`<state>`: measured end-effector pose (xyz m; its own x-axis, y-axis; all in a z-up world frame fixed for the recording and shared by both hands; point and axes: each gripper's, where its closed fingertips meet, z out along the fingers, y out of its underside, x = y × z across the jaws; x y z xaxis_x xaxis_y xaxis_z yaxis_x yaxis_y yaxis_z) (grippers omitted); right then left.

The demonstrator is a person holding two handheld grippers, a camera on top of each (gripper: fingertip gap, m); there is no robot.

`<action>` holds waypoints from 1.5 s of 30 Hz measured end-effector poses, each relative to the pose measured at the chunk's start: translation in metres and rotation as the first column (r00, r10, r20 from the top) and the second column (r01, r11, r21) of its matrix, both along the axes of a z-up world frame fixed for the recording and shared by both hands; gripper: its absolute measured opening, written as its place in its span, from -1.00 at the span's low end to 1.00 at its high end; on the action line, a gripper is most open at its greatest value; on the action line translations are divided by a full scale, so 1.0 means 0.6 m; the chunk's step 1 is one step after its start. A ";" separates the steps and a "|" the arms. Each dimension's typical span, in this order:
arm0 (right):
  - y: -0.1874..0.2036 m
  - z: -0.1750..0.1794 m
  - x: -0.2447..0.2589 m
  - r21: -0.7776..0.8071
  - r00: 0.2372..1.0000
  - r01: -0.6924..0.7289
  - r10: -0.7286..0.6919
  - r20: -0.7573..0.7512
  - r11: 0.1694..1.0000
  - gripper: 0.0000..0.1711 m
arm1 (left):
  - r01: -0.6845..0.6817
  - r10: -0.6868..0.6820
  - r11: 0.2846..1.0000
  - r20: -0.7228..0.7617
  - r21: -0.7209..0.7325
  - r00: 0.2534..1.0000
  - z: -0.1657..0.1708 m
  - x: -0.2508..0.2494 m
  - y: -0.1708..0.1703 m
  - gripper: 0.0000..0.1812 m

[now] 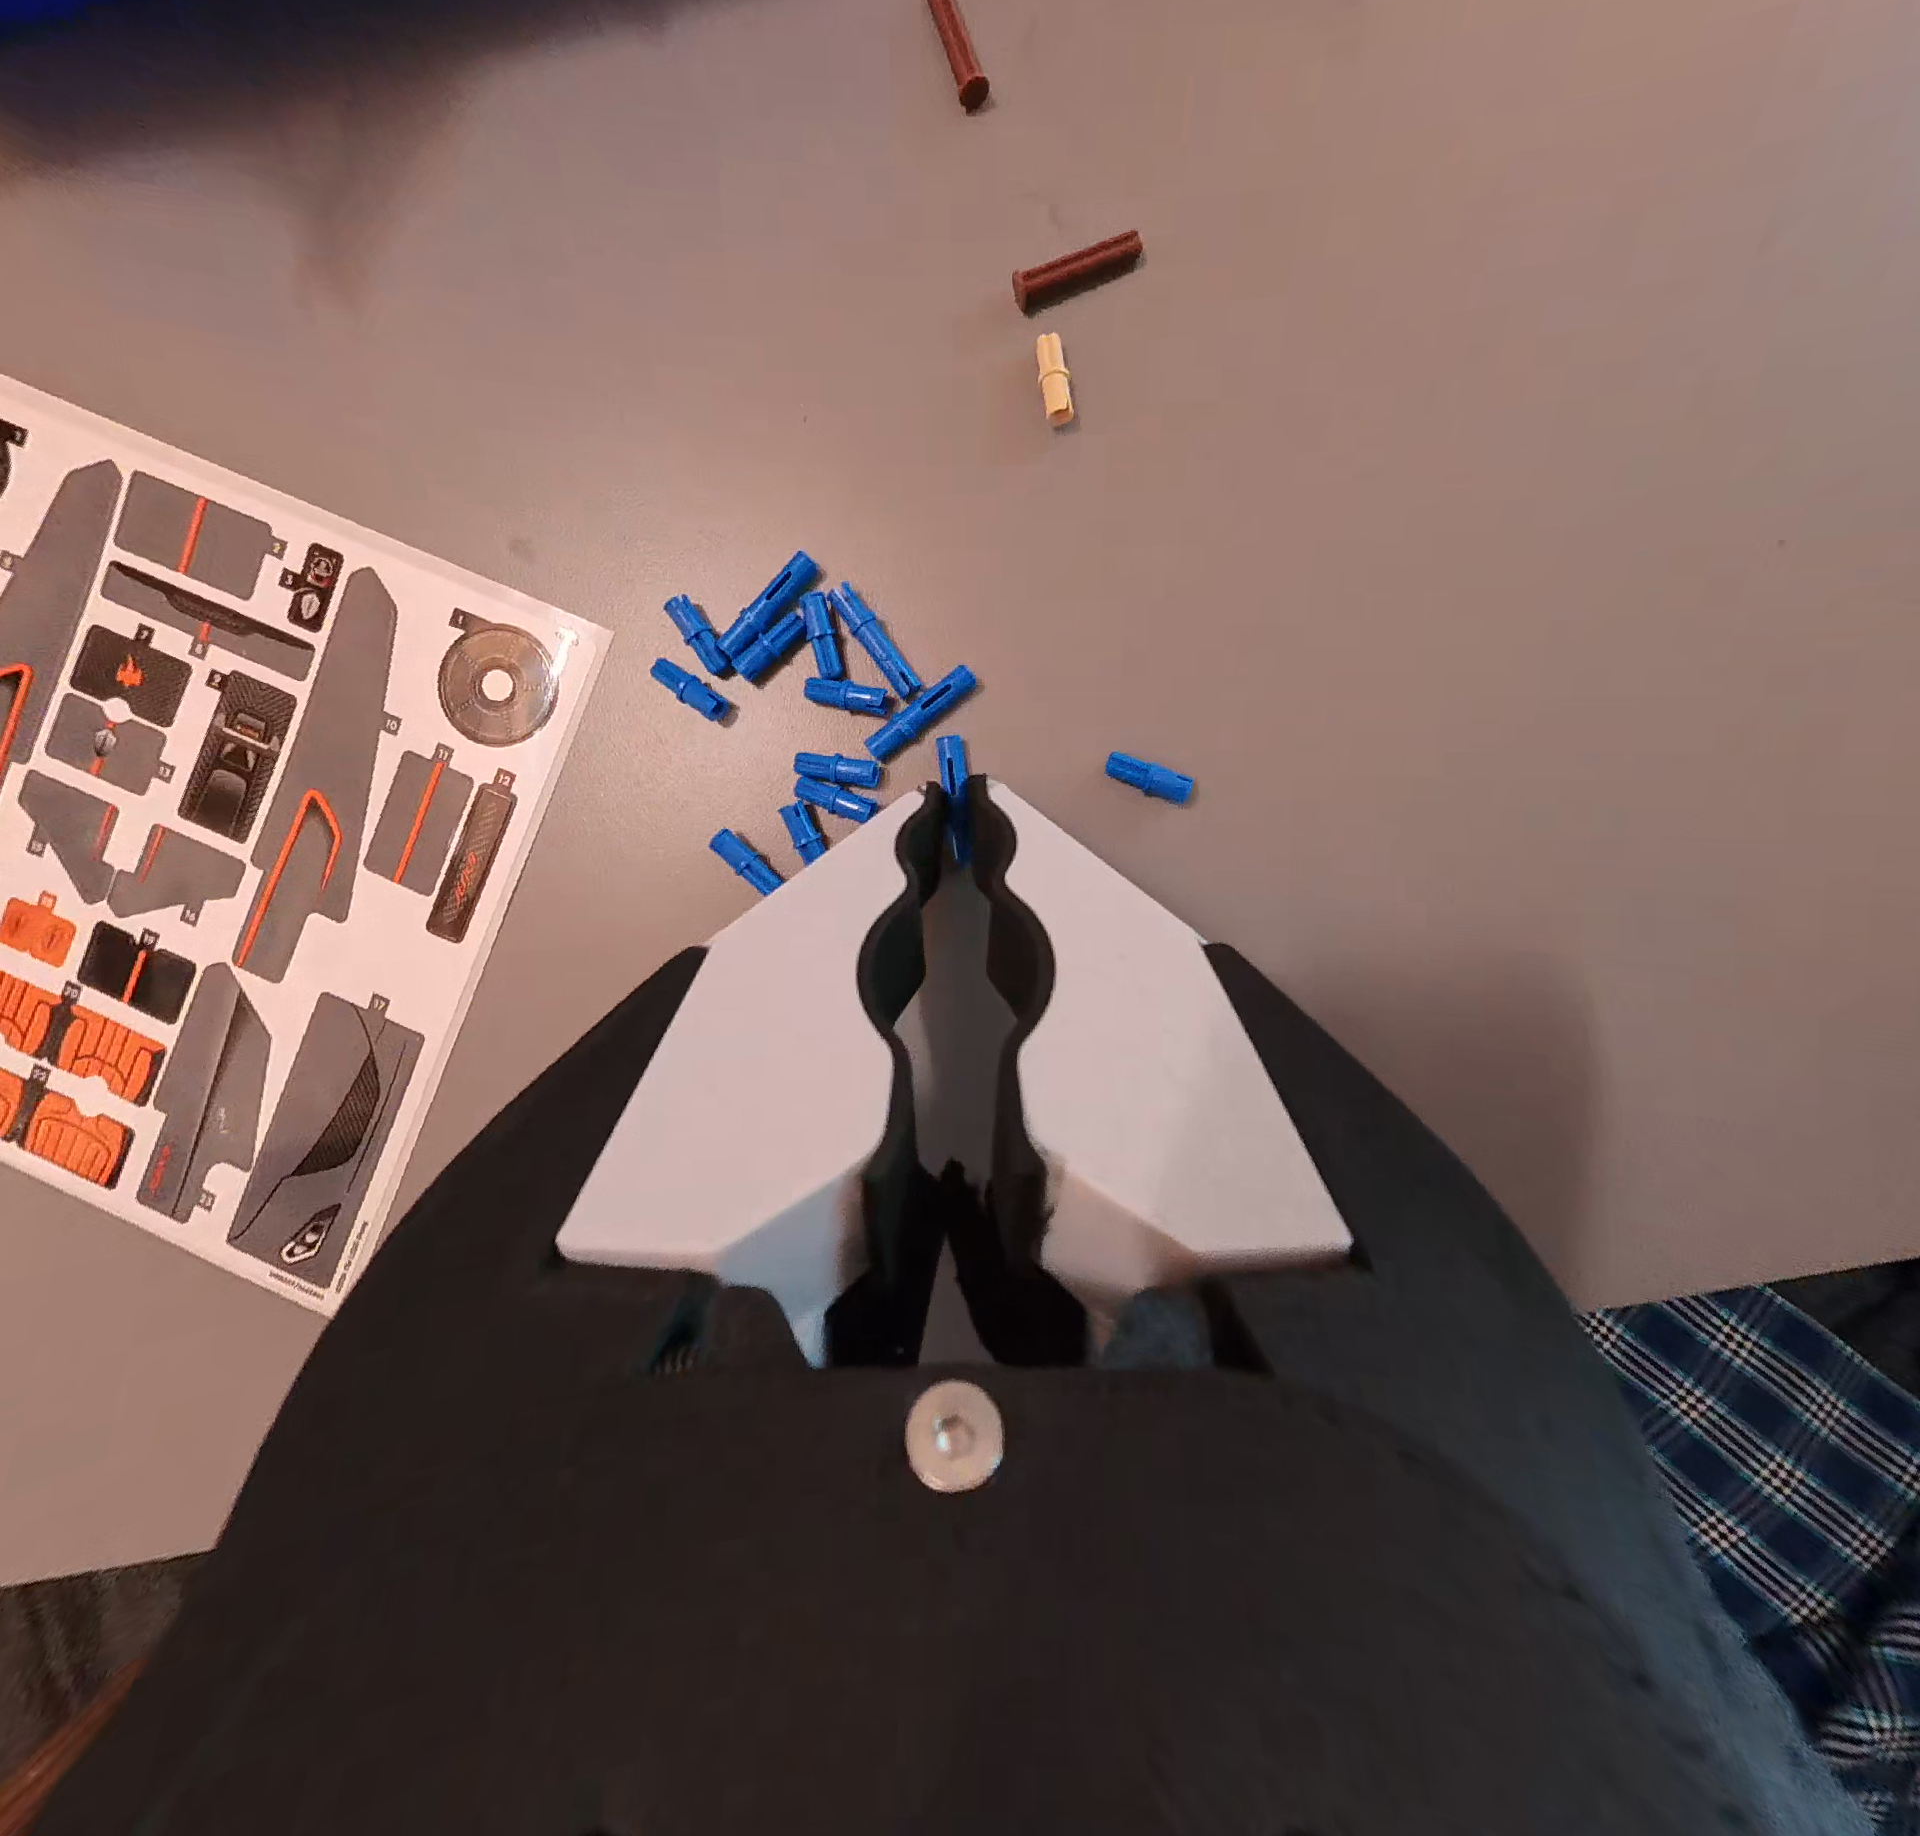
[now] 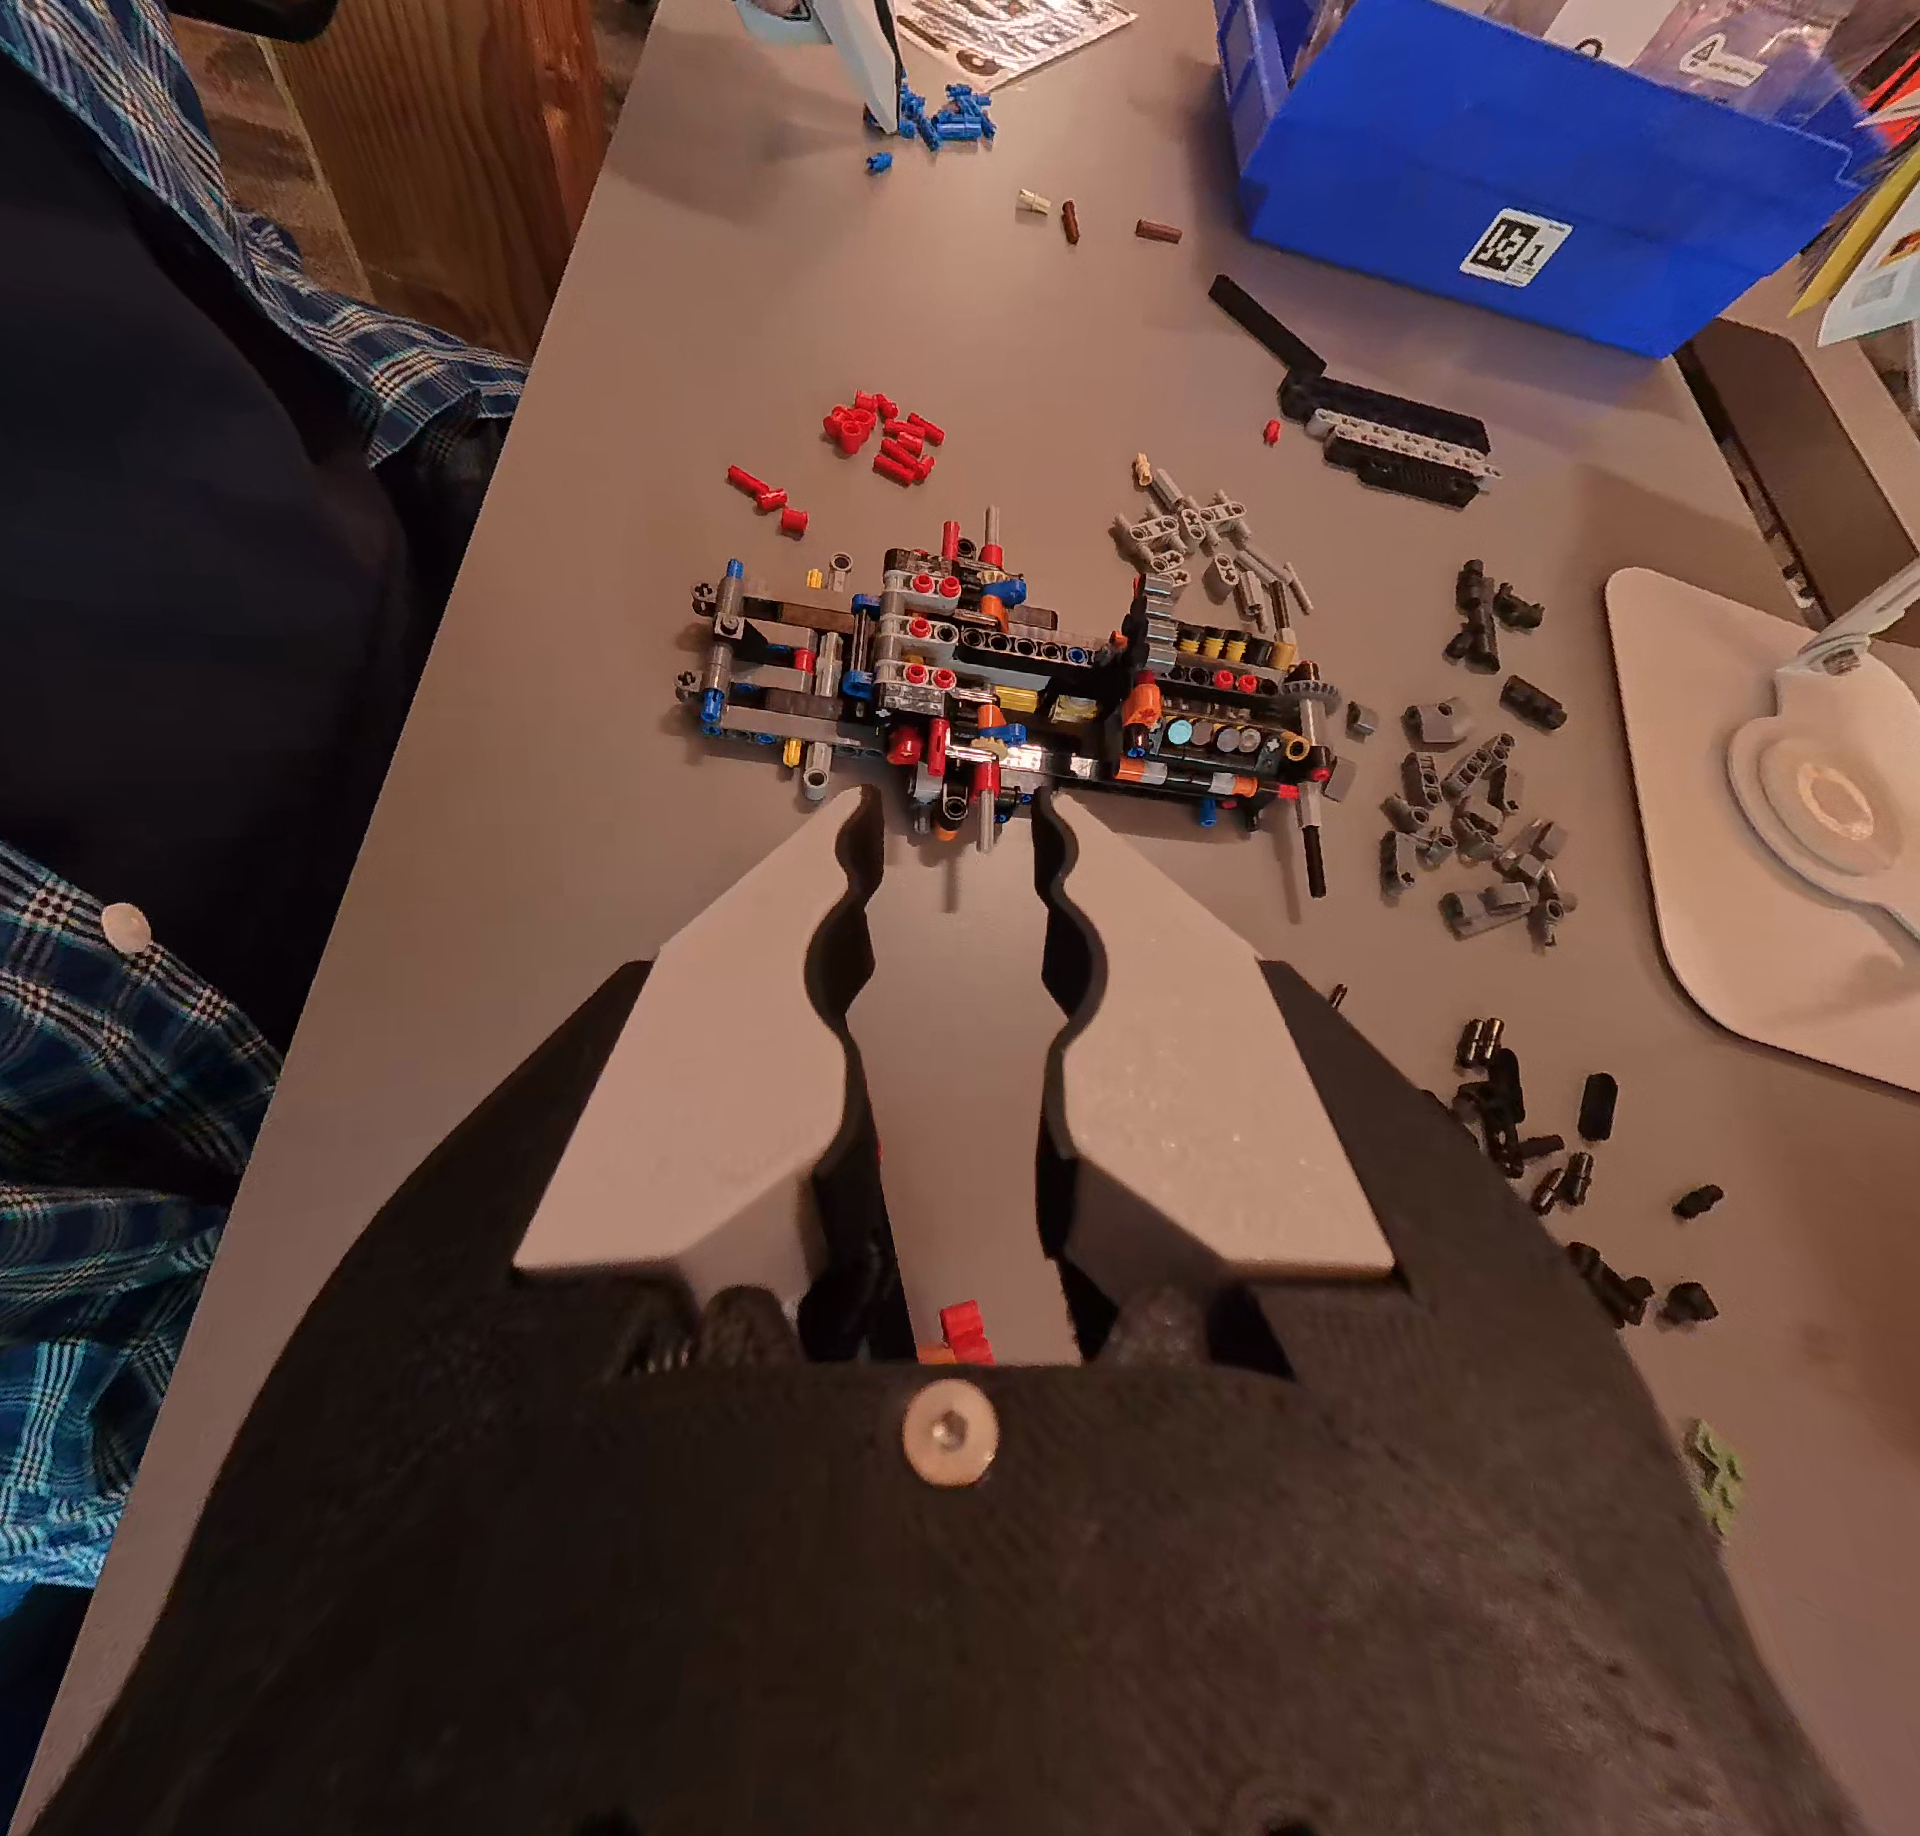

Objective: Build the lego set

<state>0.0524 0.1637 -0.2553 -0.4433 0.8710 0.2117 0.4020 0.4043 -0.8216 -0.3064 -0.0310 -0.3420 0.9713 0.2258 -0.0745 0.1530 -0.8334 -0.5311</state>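
1. The partly built lego model [image 2: 997, 685] lies flat on the grey counter [image 2: 644, 352], a long frame of black, grey, red, blue and orange parts, just beyond the tips of the right gripper [image 2: 951, 812].
2. The right gripper's fingers [image 2: 748, 965] stand apart, with nothing between them; the model's near edge sits just past the gap.
3. The left gripper [image 1: 951, 799] has its fingers [image 1: 821, 965] pressed together on one blue pin [image 1: 953, 794], which stands upright between the tips.
4. This pin is at the right edge of a loose pile of blue pins [image 1: 821, 685]; one more blue pin [image 1: 1148, 776] lies apart to the right.
5. Farther out lie two brown axles [image 1: 1075, 271] and a tan pin [image 1: 1055, 378].
6. A sticker sheet [image 1: 229, 799] lies flat to the left of the blue pile.
7. Around the model in the right wrist view: red pins [image 2: 883, 432] on the far left, light grey connectors [image 2: 1205, 550] beyond it, dark grey pieces [image 2: 1475, 830] to the right, black pins [image 2: 1527, 1132] near right, black and grey beams [image 2: 1392, 436] on the far right.
8. A blue bin [image 2: 1538, 165] stands at the far right.
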 end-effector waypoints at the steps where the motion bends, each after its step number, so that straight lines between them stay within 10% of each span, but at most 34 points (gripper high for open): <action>1: 0.000 0.001 0.000 -0.001 1.000 0.000 0.000 -0.002 1.000 -0.70 | -0.002 0.002 1.000 0.001 0.005 1.000 0.000 0.000 0.000 -0.97; 15: -0.034 0.055 -0.019 0.032 0.984 0.137 -0.132 -0.117 0.990 -0.58 | 0.207 -0.252 0.883 0.053 0.421 0.966 0.153 0.177 0.133 -0.97; 25: -0.048 0.058 0.022 0.056 0.946 0.268 -0.252 -0.205 0.962 -0.51 | 0.431 -0.655 0.680 0.228 0.594 0.720 0.196 0.488 0.265 -0.97; 45: 0.003 0.081 0.013 0.098 0.823 0.506 -0.446 -0.351 0.857 -0.53 | 0.124 -0.776 0.568 0.478 0.814 0.412 0.282 0.625 0.373 -0.98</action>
<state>0.0600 0.1655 -0.2066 0.1304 0.8894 0.4382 0.3247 0.3793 -0.8664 0.0688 0.1929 -0.1725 0.4951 -0.6048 0.6238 0.4392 -0.4452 -0.7803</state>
